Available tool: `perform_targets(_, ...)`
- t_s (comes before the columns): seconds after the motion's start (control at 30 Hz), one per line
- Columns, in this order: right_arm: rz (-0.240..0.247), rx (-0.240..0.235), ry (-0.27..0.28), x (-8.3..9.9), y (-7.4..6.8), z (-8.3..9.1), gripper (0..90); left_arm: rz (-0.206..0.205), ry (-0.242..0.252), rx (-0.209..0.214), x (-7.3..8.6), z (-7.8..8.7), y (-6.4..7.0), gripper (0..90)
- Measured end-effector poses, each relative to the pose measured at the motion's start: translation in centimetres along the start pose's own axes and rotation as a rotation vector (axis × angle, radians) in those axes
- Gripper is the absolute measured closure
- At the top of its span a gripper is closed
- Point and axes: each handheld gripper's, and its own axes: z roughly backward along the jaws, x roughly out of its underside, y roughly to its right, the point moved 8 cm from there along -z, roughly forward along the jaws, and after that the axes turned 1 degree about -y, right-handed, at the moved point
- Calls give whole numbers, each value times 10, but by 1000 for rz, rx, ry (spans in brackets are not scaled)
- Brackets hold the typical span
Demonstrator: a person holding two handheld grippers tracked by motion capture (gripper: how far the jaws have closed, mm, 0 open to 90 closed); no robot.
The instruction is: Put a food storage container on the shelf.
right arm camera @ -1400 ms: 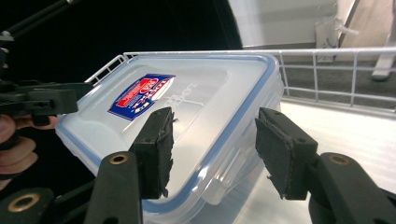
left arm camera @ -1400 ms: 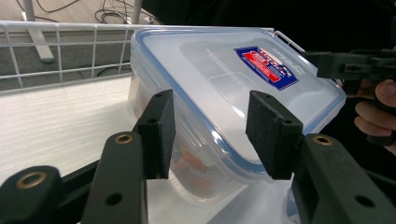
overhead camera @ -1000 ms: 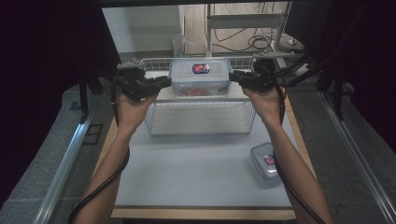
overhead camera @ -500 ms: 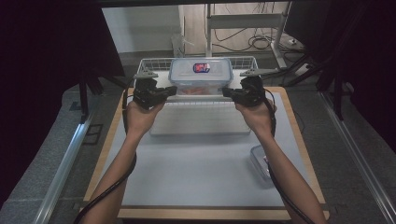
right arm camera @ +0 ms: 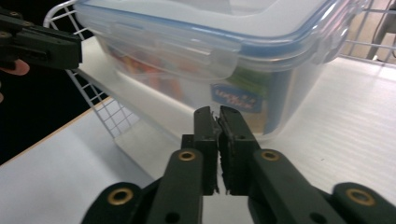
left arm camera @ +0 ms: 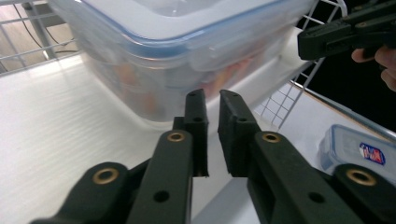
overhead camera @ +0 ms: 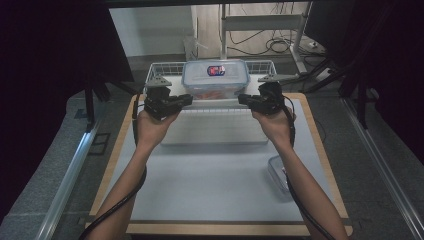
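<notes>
High view, wire basket (overhead camera: 155, 70) long axis crosswise (container (overhead camera: 216, 79) too)

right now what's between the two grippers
In the high view, the near wire rim of the white basket runs between the left gripper and the right gripper. Just behind that line sits the big lidded plastic box inside the basket.

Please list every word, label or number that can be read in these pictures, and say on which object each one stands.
No text can be read.
Blue label on the side of the large container: white lettering, too blurred to read.
Red and blue sticker on the large container's lid: too small to read.
Red and blue sticker on the small container: lettering too small and blurred to read.
</notes>
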Motion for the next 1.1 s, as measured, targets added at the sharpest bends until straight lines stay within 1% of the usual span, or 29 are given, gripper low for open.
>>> perform_targets(0.03,6,-7,2,1,-3,2,794,-6,0,3,1,1,3,761)
perform_targets(0.07,6,-7,2,1,-3,2,794,-11,0,5,2,2,5,761)
perform_targets(0.13,21,-21,-2,3,-7,4,756,-31,-8,3,6,2,10,720)
perform_targets(0.23,38,-26,-6,7,-12,7,712,-56,-23,3,13,3,17,670)
perform_targets(0.37,37,-45,4,13,-18,11,643,-73,-34,12,21,4,23,596)
perform_targets(0.4,39,-47,2,15,-19,11,622,-73,-35,15,24,5,24,578)
perform_targets(0.43,46,-47,2,19,-21,12,583,-75,-35,19,26,5,26,553)
perform_targets(0.47,46,-47,2,19,-21,12,583,-76,-31,21,28,7,27,553)
perform_targets(0.57,45,-50,3,24,-23,14,526,-70,-28,36,37,9,31,518)
perform_targets(0.67,51,-54,3,29,-26,15,477,-75,-40,35,48,10,33,479)
perform_targets(0.77,59,-54,3,36,-29,18,438,-79,-49,22,59,11,34,428)
perform_targets(0.87,69,-53,0,43,-32,19,392,-78,-61,25,68,12,36,392)
perform_targets(1.0,98,-53,-20,56,-36,19,325,-91,-86,19,81,13,39,357)
perform_targets(1.1,134,-44,-35,66,-40,19,275,-94,-96,13,90,14,42,325)
